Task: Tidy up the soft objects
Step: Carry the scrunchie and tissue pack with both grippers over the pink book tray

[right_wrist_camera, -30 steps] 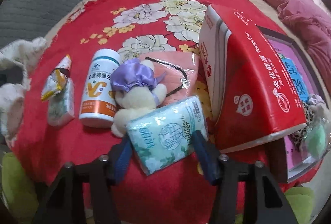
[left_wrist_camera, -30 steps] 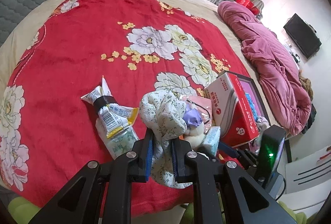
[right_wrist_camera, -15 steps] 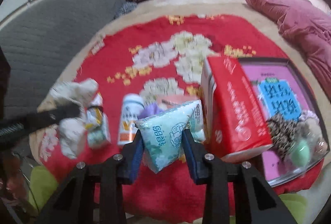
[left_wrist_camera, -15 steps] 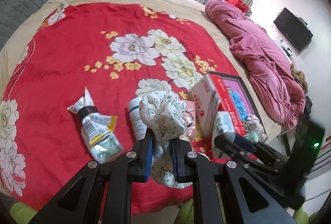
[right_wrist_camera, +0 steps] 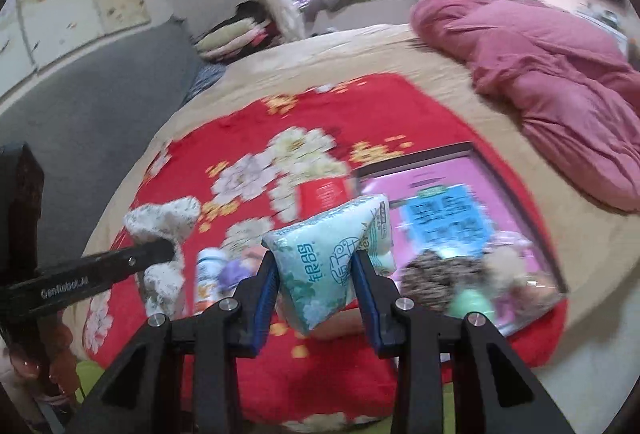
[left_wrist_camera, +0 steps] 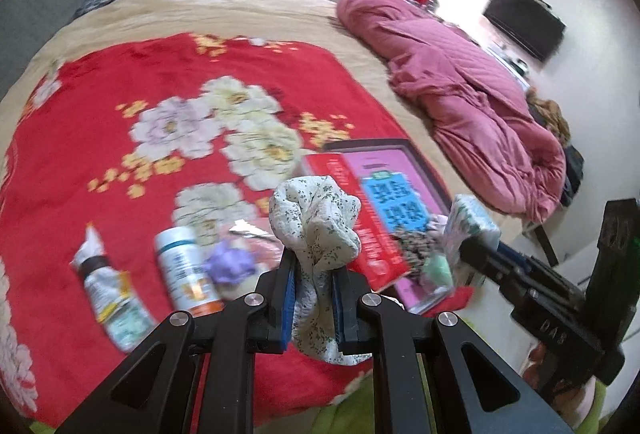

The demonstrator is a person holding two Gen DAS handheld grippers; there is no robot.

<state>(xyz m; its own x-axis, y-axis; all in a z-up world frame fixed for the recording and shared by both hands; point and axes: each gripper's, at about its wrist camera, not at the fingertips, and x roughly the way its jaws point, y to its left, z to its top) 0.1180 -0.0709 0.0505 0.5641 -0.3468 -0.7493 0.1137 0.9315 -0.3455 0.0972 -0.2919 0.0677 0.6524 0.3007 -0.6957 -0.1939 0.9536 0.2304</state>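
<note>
The left gripper (left_wrist_camera: 313, 288) is clamped on a bunched white floral cloth (left_wrist_camera: 316, 230), which bulges above the blue pads and hangs below them, held in the air over the near edge of the red flowered blanket (left_wrist_camera: 120, 137). The right gripper (right_wrist_camera: 316, 294) is closed on a pale blue tissue pack (right_wrist_camera: 328, 258), also lifted clear of the bed, above the near side of the pink-lined tray (right_wrist_camera: 480, 173). In the tray lie a leopard-print scrunchie (right_wrist_camera: 436, 274) and a mint-green soft item (right_wrist_camera: 472, 304). A red box (left_wrist_camera: 360, 209) rests against the tray's left side. On the blanket to the left lie a white bottle (left_wrist_camera: 184, 266), a purple-capped plush toy (left_wrist_camera: 230, 262) and a crumpled tube (left_wrist_camera: 100, 274). A pink quilt (left_wrist_camera: 472, 121) lies heaped along the far right of the bed.
</note>
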